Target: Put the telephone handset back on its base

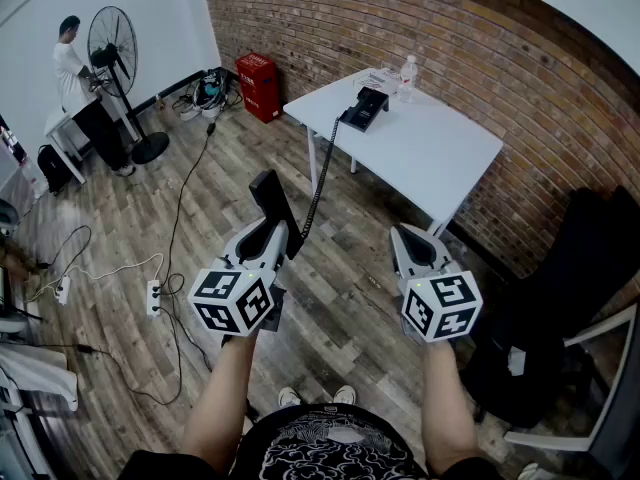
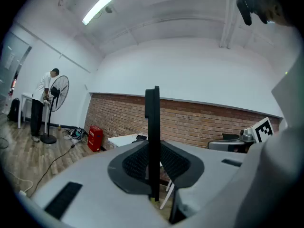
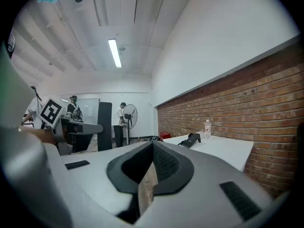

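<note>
White table (image 1: 430, 158) is set by the brick wall (image 1: 480, 58). Telephone base (image 1: 366, 108) and water bottle (image 1: 407, 76) are placed near each other at its far end.

The grey right gripper (image 3: 152, 148) has its dark-padded jaws drawn together at the tips, with nothing held (a sliver of wooden floor (image 3: 147, 189) shows through lower down). Beyond, a white rectangular table (image 3: 223, 148) stands along the red brick wall (image 3: 247, 108). On it are a black telephone base (image 3: 191, 139) and, near it, a clear plastic bottle (image 3: 207, 128).
</note>
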`<action>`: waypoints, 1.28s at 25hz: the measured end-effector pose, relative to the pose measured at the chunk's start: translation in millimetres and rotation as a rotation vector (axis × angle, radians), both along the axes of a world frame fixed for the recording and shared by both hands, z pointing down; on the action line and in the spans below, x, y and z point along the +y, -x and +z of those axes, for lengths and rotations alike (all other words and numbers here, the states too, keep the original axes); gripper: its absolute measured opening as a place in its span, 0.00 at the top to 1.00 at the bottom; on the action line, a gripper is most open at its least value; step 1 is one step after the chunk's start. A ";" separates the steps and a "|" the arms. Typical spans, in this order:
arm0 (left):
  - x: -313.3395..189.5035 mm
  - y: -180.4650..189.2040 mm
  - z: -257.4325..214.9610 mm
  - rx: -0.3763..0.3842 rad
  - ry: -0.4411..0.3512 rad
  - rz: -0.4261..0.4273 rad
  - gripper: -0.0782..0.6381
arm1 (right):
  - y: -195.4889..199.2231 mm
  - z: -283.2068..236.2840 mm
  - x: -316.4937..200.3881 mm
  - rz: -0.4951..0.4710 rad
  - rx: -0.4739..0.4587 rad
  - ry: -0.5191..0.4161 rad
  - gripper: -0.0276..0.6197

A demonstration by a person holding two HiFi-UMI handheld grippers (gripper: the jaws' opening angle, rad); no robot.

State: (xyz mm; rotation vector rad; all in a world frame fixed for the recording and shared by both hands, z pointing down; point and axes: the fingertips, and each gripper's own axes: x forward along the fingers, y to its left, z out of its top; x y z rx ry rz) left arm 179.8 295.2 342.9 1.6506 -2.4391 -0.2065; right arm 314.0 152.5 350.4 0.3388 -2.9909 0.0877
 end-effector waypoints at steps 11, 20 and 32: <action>-30.2 -11.0 7.9 -0.006 0.025 -0.027 0.79 | -14.5 8.9 -35.3 -0.017 -0.010 0.023 0.95; -56.4 10.1 18.7 0.006 0.034 -0.029 0.79 | 2.5 16.9 -63.3 -0.011 -0.001 0.028 0.95; -120.7 116.6 33.7 0.042 0.027 0.045 0.79 | 98.6 30.8 -116.7 0.059 0.042 0.032 0.95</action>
